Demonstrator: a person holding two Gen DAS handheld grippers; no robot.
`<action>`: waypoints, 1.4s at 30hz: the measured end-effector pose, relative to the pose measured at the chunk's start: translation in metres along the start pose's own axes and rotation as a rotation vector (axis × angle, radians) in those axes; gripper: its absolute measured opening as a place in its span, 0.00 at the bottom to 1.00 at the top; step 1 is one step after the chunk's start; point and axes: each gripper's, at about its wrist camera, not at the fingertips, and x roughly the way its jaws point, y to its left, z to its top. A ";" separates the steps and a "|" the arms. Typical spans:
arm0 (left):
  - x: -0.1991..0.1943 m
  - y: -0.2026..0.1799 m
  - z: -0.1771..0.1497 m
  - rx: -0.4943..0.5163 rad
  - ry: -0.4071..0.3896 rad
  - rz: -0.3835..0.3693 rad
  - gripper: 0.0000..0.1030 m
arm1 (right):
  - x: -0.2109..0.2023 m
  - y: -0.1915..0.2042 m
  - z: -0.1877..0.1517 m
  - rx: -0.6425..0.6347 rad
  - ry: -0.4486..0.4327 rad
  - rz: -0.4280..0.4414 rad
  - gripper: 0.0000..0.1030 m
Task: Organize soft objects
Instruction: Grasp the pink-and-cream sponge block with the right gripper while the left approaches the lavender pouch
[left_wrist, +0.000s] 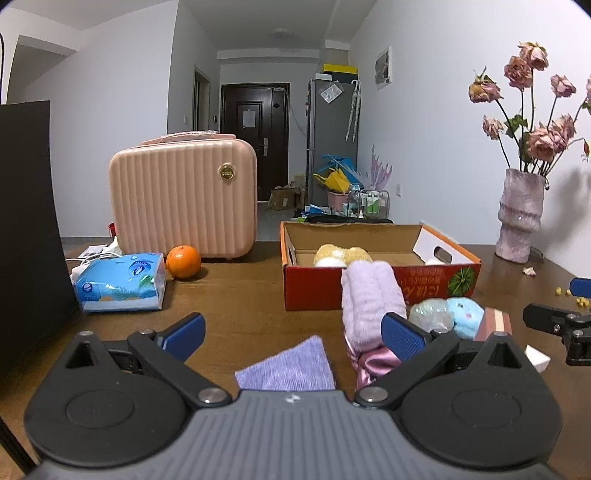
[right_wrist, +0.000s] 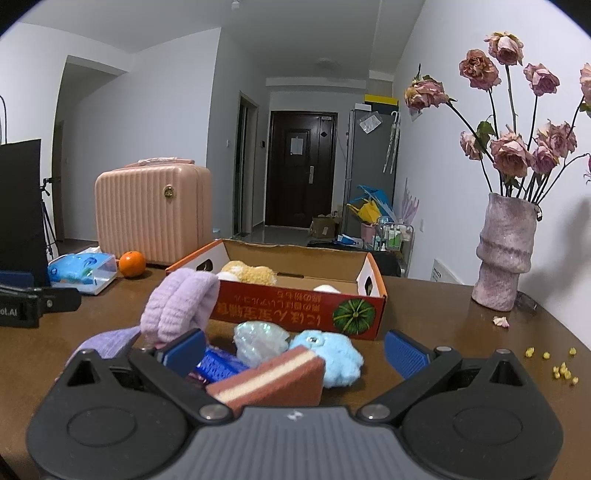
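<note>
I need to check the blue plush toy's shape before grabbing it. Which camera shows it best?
The right wrist view: the blue plush toy lies whole and close. In the left wrist view, it sits smaller, partly hidden.

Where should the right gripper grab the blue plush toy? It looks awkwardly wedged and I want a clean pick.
Take the blue plush toy across its rounded fluffy body, from above and its right: that side is bare table, while the sponge block and shiny bundle crowd its left. The right gripper is open.
</note>
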 end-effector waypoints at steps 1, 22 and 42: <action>-0.002 0.000 -0.002 0.001 -0.001 -0.001 1.00 | -0.001 0.002 -0.002 0.000 0.003 0.002 1.00; 0.011 0.003 -0.020 0.024 0.063 0.022 1.00 | 0.056 0.053 -0.033 -0.007 0.161 -0.163 0.98; 0.017 0.008 -0.023 0.000 0.103 0.025 1.00 | 0.082 0.016 -0.038 0.061 0.223 -0.251 0.62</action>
